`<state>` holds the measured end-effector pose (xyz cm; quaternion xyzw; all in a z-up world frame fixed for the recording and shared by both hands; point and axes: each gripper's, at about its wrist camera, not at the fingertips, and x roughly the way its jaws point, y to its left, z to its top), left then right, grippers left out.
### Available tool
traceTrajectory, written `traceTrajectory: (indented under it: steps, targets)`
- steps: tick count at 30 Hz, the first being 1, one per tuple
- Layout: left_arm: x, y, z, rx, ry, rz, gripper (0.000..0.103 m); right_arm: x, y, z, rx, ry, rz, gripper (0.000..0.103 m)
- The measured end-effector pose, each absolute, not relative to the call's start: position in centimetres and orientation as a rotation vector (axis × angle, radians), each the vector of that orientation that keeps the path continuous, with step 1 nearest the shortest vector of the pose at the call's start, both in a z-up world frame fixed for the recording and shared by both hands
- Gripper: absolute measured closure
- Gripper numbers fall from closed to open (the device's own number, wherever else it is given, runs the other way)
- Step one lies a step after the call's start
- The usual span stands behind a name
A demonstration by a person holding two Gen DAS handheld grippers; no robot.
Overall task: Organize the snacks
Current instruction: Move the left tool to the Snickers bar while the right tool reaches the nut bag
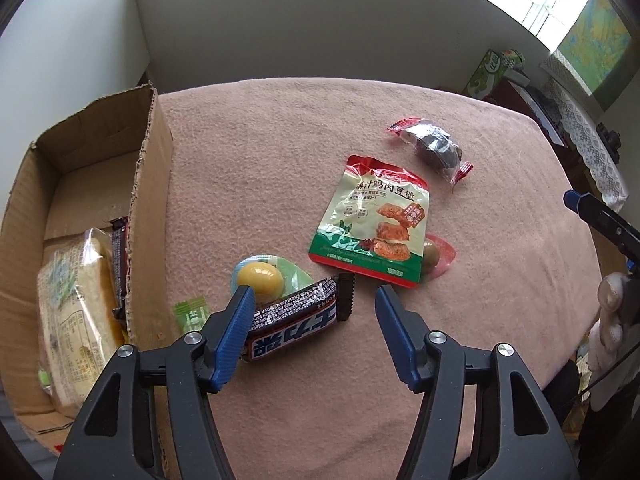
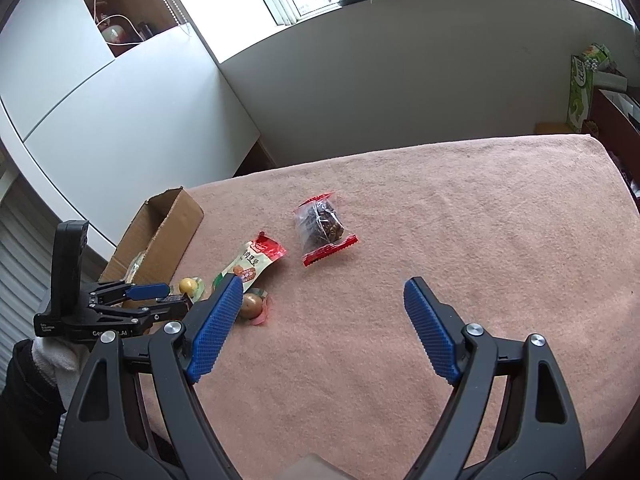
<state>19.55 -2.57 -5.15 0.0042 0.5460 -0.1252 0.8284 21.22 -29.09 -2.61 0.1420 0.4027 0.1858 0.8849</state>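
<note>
With bread (image 1: 76,320) boxed (image 1: 150,184), my left gripper (image 1: 312,300) stood unclenched over the chocolate bar (image 1: 296,320), right gripper (image 2: 324,292) released; five snacks remained on the tabletop (image 1: 280,152).

A pink fleecy cloth covers the tabletop (image 1: 280,160). On it, an open brown cardboard box (image 1: 152,184) stands left of the left gripper's blue fingers (image 1: 236,332). A dark chocolate bar wrapper (image 1: 296,316) lies between those fingers, a yellow egg-shaped sweet in clear wrap (image 1: 260,280) just beyond, a small green sachet (image 1: 192,314) beside it. Farther ahead lie a green-and-red printed pouch (image 1: 372,220), a brown ball in pink wrap (image 1: 434,256) and a clear red-ended packet of dark pieces (image 1: 432,148).
</note>
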Motion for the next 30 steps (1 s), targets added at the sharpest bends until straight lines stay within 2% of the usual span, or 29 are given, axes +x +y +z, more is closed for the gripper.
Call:
traceTrajectory:
  steps: [9, 12, 23, 30]
  targets:
    - [15.3, -3.3, -4.9, -0.004, 1.154, -0.345, 0.041, 20.8, -28.7, -2.7, 0.291, 0.845, 0.391, 0.018]
    - [14.1, -3.3, -4.0, 0.076, 1.08, -0.318, 0.041, 20.5, -28.7, -2.5, 0.285, 0.845, 0.389, 0.018]
    - [14.7, -6.0, -5.1, 0.457, 1.081, -0.323, 0.041, 20.0, -28.9, -2.2, 0.298, 0.849, 0.385, 0.018]
    - [16.3, -5.3, -7.1, 0.447, 1.145, -0.286, 0.041, 20.1, -28.6, -2.3, 0.294, 0.85, 0.38, 0.018]
